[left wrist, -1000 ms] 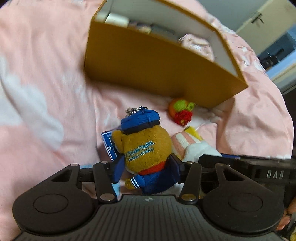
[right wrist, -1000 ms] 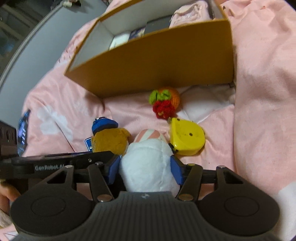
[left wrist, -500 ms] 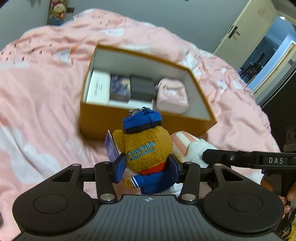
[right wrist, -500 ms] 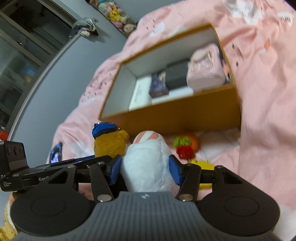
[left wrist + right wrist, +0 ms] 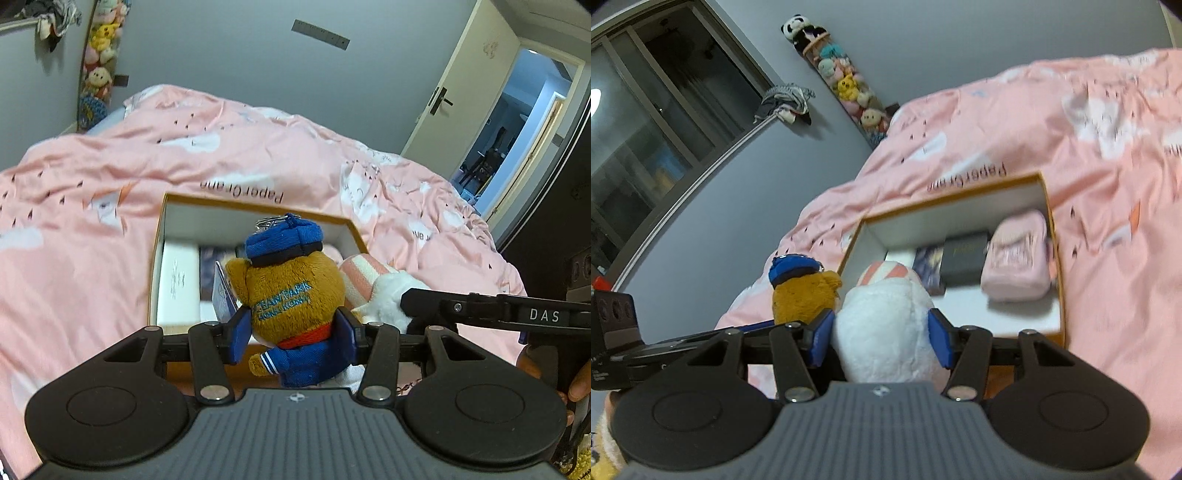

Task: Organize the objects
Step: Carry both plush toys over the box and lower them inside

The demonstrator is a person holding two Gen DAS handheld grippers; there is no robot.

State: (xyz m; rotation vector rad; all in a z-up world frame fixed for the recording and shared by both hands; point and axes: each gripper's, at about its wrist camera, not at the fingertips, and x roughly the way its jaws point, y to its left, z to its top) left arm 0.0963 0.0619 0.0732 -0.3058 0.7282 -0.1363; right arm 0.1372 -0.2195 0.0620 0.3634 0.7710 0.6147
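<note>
While left hand-held gripper (image 5: 293, 334) clamps bear plush (image 5: 291, 295), right hand-held gripper (image 5: 881, 341) clamps white plush (image 5: 882, 332).

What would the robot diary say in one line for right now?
left gripper: shut on brown bear keychain | right gripper: shut on white plush | both above pink bedspread | orange box: open, ahead

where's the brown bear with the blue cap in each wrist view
Left wrist view: the brown bear sits bottom centre, clamped in the left tongs, its back to the camera.
Right wrist view: the same bear is at lower left, beside the white plush held in the right tongs.
Shared landmark: the orange box on the pink bedspread, behind the bear in both.
</note>
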